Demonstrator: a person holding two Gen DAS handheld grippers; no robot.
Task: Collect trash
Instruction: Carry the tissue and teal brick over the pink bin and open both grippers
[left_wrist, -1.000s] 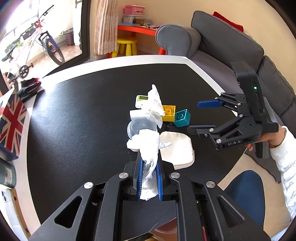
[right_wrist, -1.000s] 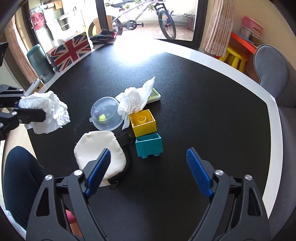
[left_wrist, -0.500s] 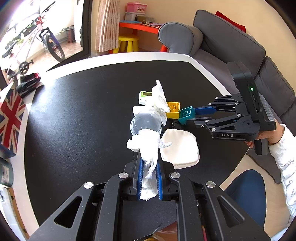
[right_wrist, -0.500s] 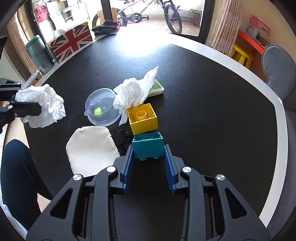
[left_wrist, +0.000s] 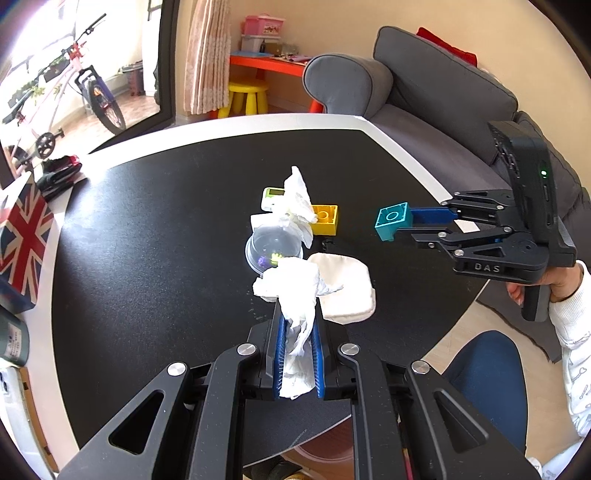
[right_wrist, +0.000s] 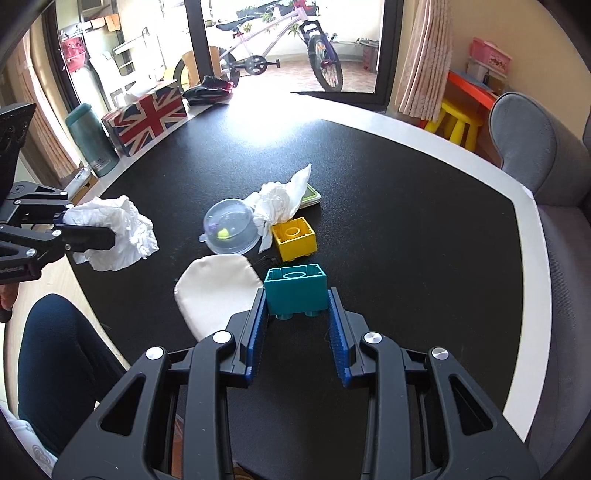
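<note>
My left gripper (left_wrist: 298, 314) is shut on a crumpled white tissue (left_wrist: 293, 291) and holds it above the near edge of the black table; the tissue also shows in the right wrist view (right_wrist: 118, 230). My right gripper (right_wrist: 295, 306) is shut on a teal toy brick (right_wrist: 295, 288) and holds it lifted off the table; the brick also shows in the left wrist view (left_wrist: 393, 219). A second crumpled tissue (right_wrist: 279, 203) lies on the table between a clear plastic lid (right_wrist: 229, 230) and a yellow brick (right_wrist: 294, 238).
A white fabric pouch (right_wrist: 218, 291) lies near the table's front edge. A small green-edged device (right_wrist: 310, 195) sits behind the tissue. A Union Jack box (right_wrist: 146, 114), a green bottle (right_wrist: 90, 140) and dark items stand at the far left edge. A grey sofa (left_wrist: 443, 110) is on the right.
My right gripper closed on the teal brick, then lifted it off the table and drew it back to the right. My left gripper kept holding its tissue almost still.
</note>
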